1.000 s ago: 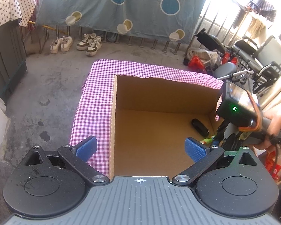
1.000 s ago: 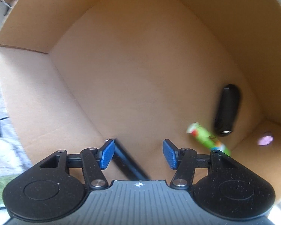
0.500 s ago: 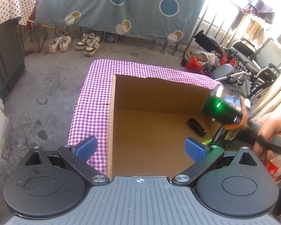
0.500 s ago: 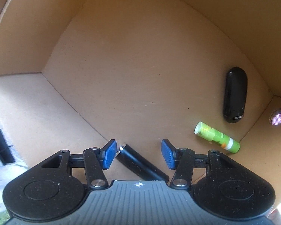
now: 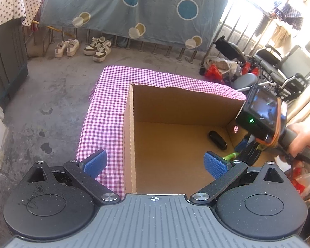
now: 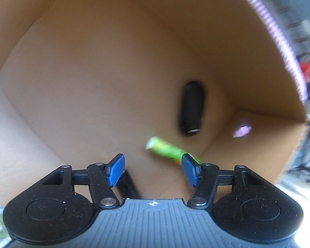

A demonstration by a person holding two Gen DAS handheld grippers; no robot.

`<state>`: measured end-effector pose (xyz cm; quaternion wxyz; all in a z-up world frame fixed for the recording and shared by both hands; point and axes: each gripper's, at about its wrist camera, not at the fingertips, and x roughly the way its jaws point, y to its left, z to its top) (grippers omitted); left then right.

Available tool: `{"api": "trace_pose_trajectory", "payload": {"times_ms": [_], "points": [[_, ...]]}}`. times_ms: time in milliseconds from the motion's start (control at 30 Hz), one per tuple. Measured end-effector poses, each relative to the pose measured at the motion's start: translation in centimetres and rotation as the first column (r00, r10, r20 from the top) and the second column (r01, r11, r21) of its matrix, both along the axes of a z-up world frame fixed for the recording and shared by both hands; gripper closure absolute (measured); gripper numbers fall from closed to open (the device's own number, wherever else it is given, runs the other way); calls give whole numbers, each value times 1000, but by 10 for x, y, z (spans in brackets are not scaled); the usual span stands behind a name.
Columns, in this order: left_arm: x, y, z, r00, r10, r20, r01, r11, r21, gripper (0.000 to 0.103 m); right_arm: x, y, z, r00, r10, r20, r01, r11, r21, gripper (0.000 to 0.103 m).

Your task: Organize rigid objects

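Note:
An open cardboard box [image 5: 132,128] stands on a table with a purple checked cloth [image 5: 105,111]. On the box floor [image 6: 105,78] lie a black oval case [image 6: 191,107], a green tube [image 6: 167,149] and a black cylinder [image 6: 127,184]. The case [image 5: 217,140] and the tube [image 5: 230,156] also show in the left wrist view. My right gripper [image 6: 153,169] is open and empty inside the box, above the cylinder and tube. It shows at the box's right wall in the left wrist view [image 5: 258,113]. My left gripper [image 5: 155,162] is open and empty above the box's near left corner.
A concrete floor [image 5: 51,95] lies left of the table. Shoes [image 5: 97,48] stand under a blue dotted curtain [image 5: 134,6] at the back. Wheelchairs [image 5: 279,66] and red bags [image 5: 214,72] crowd the right side. A dark cabinet [image 5: 6,62] stands at far left.
My right gripper has lifted and swung right inside the box; the black cylinder lies loose below it. The left gripper has barely moved.

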<state>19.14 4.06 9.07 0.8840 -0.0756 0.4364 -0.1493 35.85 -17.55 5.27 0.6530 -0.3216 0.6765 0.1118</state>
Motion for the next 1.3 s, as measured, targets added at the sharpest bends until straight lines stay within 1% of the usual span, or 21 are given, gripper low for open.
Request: {"api": "trace_pose_trajectory", "payload": {"times_ms": [67, 133, 200, 267, 367, 433, 500, 533, 633, 667, 700, 733, 800, 833, 867, 1000, 1033, 1100, 1233, 1267, 1300], "points": [[-2, -1, 0, 1000, 1, 4, -1, 1000, 3, 3, 3, -2, 11, 1000, -15, 13, 15, 1000, 17, 41], [-3, -1, 0, 1000, 5, 6, -5, 1000, 7, 2, 1, -5, 17, 999, -39, -20, 40, 996, 79, 41], [-4, 1, -2, 1000, 11, 13, -11, 1000, 14, 2, -30, -4, 1, 997, -63, -51, 69, 991, 116, 42], [-3, 2, -4, 1000, 30, 9, -30, 999, 33, 2, -39, -4, -2, 992, -81, -94, 95, 984, 148, 44], [-1, 7, -8, 998, 64, -3, -63, 997, 50, 2, -38, -11, -9, 986, -105, -128, 125, 979, 159, 50], [0, 10, -9, 996, 86, -8, -85, 995, 58, 2, -26, -21, -17, 979, -141, -148, 165, 972, 166, 58], [0, 10, -8, 993, 114, -3, -113, 990, 81, 2, -27, -24, -20, 977, -161, -138, 183, 969, 164, 62], [0, 11, -8, 992, 125, 5, -125, 987, 97, 2, -29, -25, -16, 980, -158, -123, 178, 968, 177, 71], [-2, 11, -6, 989, 144, 23, -146, 980, 137, 2, -46, -37, -2, 984, -168, -61, 176, 967, 185, 79], [-2, 10, -5, 989, 147, 23, -149, 979, 140, 2, -61, -37, 0, 984, -174, -43, 179, 967, 183, 80], [-2, 10, -4, 989, 148, 22, -150, 979, 139, 2, -66, -36, 0, 983, -180, -20, 181, 968, 175, 80], [-2, 10, -3, 988, 150, 22, -152, 979, 138, 2, -75, -24, 1, 985, -173, 7, 170, 971, 165, 80], [-3, 11, -2, 988, 156, 22, -157, 978, 138, 2, -79, -28, 6, 985, -163, 63, 153, 978, 143, 80], [-3, 11, -2, 987, 157, 22, -158, 978, 139, 2, -90, -19, -1, 983, -159, 93, 147, 981, 128, 80], [-4, 10, -2, 988, 156, 22, -157, 978, 139, 2, -91, -17, 1, 981, -155, 119, 142, 983, 114, 81], [-8, 5, -2, 988, 150, 22, -151, 977, 148, 2, -93, -12, 13, 965, -188, 184, 169, 979, 113, 78], [-10, 4, -1, 989, 147, 23, -149, 977, 152, 2, -106, -7, 14, 960, -200, 196, 178, 976, 123, 77], [-14, 2, 0, 989, 144, 25, -147, 977, 157, 2, -110, -7, 25, 952, -227, 208, 196, 968, 158, 73], [-26, -2, 4, 990, 134, 35, -138, 979, 153, 2, -126, -16, 62, 927, -279, 253, 213, 942, 259, 71], [-30, -3, 6, 991, 127, 41, -132, 980, 148, 2, -133, -21, 49, 918, -297, 262, 218, 932, 291, 66], [-34, -4, 7, 992, 120, 46, -126, 981, 145, 2, -136, -20, 54, 907, -319, 275, 226, 920, 321, 53]]}}
